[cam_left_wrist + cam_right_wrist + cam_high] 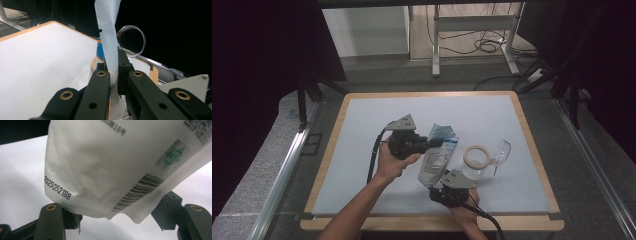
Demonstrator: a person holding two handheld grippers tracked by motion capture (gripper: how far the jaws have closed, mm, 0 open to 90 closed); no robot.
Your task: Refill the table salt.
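Pouch [438, 156] pinched at top by left gripper [432, 143], frame centre; bottom bracketed, ungripped, by half-open right gripper [438, 189]. Pour into cup [477, 159] judged next: tilt required.

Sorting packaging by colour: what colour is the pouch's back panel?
White, with black barcode and green mark; pouch shows best in the right gripper view.

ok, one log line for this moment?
left tongs: shut on pouch top | right tongs: open at pouch bottom | glass jar: beside pouch

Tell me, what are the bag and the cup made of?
The bag looks like soft white plastic film: it crinkles, with a matte printed skin. The cup looks like clear, shiny plastic or glass, since you see through it; its pale ring could be wood.
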